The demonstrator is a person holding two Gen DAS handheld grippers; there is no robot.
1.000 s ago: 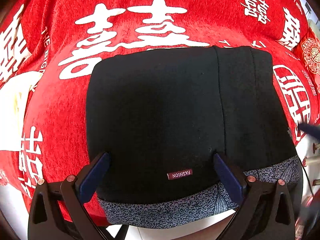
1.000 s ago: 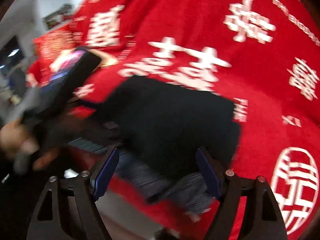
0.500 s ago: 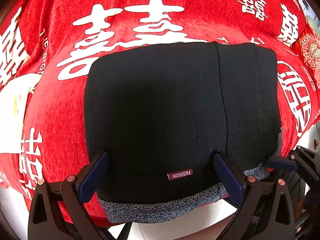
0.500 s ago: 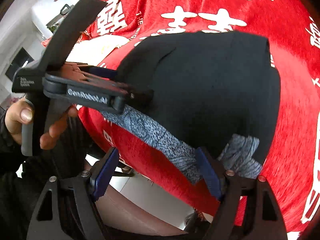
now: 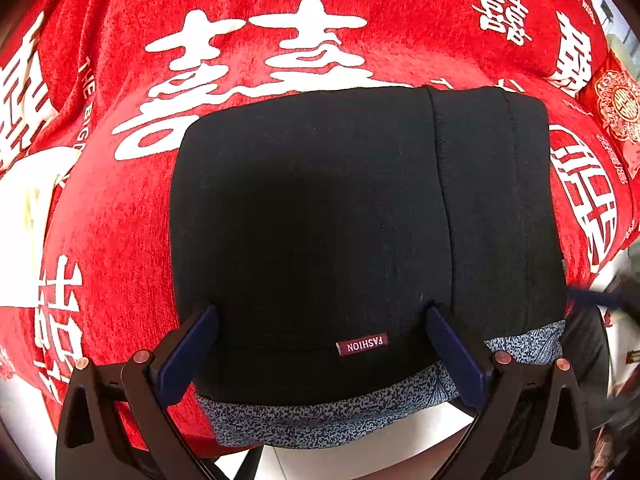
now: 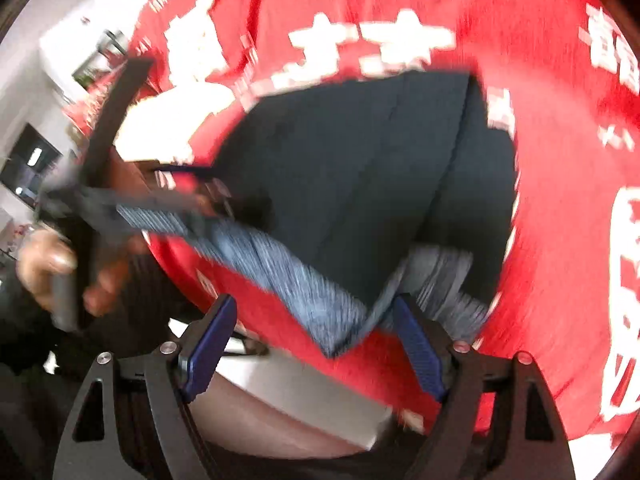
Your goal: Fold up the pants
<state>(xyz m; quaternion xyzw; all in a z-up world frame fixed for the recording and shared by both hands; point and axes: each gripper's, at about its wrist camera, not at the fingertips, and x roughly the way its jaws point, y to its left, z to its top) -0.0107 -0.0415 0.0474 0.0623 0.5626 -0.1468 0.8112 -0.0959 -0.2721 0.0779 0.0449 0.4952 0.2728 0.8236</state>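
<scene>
Fingers of our left gripper stand spread, gripping nothing, straddling the folded black pants at six o'clock, over the FASHION tag. Our right gripper, likewise spread and empty, has the grey speckled waistband corner between its fingers. We judge the fold nearly finished; lower both evenly, pinching only the hem. Pants lie from twelve o'clock on the red cloth.
</scene>
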